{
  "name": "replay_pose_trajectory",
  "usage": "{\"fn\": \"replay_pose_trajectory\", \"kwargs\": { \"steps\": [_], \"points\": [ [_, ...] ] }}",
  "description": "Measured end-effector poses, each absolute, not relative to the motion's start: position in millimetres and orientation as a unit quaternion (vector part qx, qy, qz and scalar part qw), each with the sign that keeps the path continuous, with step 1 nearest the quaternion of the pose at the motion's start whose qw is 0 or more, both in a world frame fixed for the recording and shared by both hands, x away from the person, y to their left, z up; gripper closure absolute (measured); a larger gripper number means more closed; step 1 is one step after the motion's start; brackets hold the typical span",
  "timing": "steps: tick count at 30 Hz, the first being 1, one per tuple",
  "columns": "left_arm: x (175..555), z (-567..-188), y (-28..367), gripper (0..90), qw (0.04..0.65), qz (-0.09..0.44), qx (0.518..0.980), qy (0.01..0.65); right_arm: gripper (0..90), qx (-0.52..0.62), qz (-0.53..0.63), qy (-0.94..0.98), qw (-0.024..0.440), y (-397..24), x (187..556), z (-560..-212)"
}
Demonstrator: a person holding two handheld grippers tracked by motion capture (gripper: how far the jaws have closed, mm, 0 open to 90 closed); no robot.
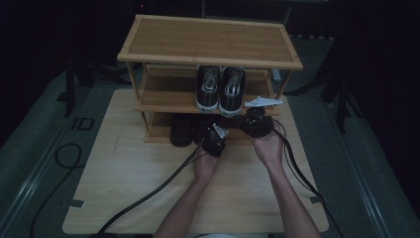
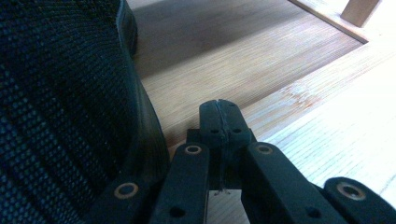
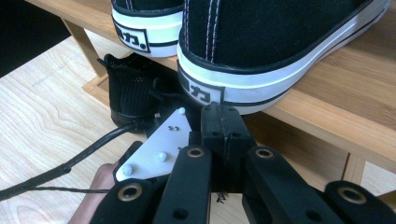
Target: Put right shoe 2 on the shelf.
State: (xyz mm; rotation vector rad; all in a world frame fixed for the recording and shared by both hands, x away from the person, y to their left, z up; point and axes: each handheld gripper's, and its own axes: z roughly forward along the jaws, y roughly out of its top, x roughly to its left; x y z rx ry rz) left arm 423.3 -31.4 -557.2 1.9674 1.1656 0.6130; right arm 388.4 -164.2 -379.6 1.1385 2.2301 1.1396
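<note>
A pair of black sneakers with white soles [image 1: 220,89] stands heels-out on the middle shelf of a wooden shoe rack [image 1: 208,39]. Black mesh shoes [image 1: 182,130] sit on the bottom shelf. My left gripper [image 1: 213,133] is shut and empty at the bottom shelf's front edge. In the left gripper view its closed tips [image 2: 219,111] lie just right of a black mesh shoe [image 2: 60,102], apart from it. My right gripper [image 1: 252,116] is shut and empty, its tips [image 3: 220,116] just below the heel of the right sneaker [image 3: 261,46].
The rack stands at the far side of a light wooden table [image 1: 124,183]. Black cables [image 1: 148,196] trail from both grippers across the table toward its near edge. The rack's top shelf is bare. Dark floor and stands surround the table.
</note>
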Motion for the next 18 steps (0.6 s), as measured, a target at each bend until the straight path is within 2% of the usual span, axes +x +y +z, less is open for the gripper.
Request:
{"fn": "replay_pose_trajectory", "kwargs": {
  "steps": [18],
  "points": [
    [423.1,-557.1,-31.3,90.0,0.377,0.239,0.770,0.456,90.0,0.407,0.411,0.795,0.182,-161.8,396.3,-379.8]
  ]
}}
